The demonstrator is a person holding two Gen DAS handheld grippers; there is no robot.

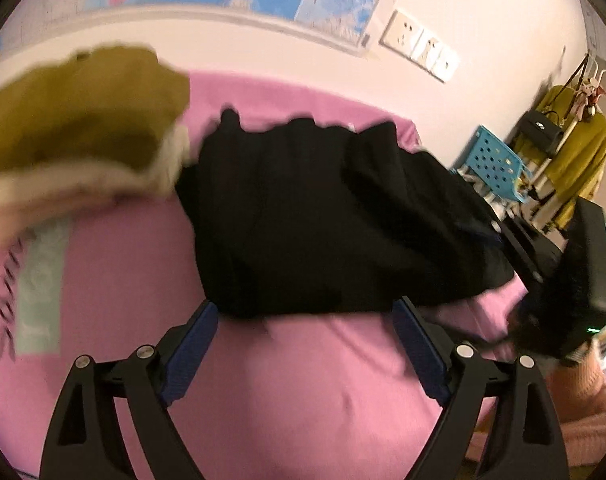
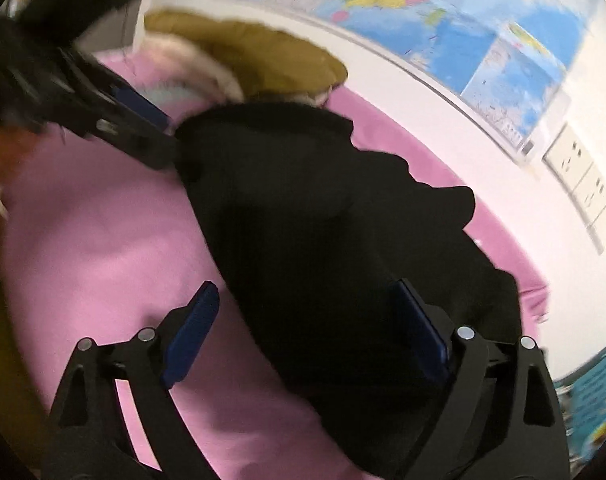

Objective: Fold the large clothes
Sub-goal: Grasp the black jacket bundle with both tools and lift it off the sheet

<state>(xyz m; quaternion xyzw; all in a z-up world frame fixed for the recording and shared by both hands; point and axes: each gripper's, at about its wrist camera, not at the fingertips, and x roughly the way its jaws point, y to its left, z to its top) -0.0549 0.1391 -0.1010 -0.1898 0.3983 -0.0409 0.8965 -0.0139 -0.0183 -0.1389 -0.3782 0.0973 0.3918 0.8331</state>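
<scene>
A black garment (image 1: 323, 216) lies rumpled on the pink bedsheet (image 1: 303, 400). My left gripper (image 1: 307, 320) is open, its blue pads (image 1: 195, 340) just short of the garment's near hem, nothing between them. In the right wrist view the black garment (image 2: 323, 220) runs diagonally across the sheet. My right gripper (image 2: 307, 308) hangs open over its lower part, with cloth showing between the wide-apart pads (image 2: 191, 332) but not pinched. The left gripper's fingers (image 2: 143, 120) reach the garment's far-left edge. An olive coat with pale fur trim (image 1: 83, 120) lies beside it.
A world map (image 2: 443, 12) and wall sockets (image 1: 423, 48) are on the wall behind the bed. A blue perforated crate (image 1: 495, 160) and a rack with a yellow garment (image 1: 583, 152) and black bag stand at the right. A person's peach sleeve (image 1: 583, 392) shows low right.
</scene>
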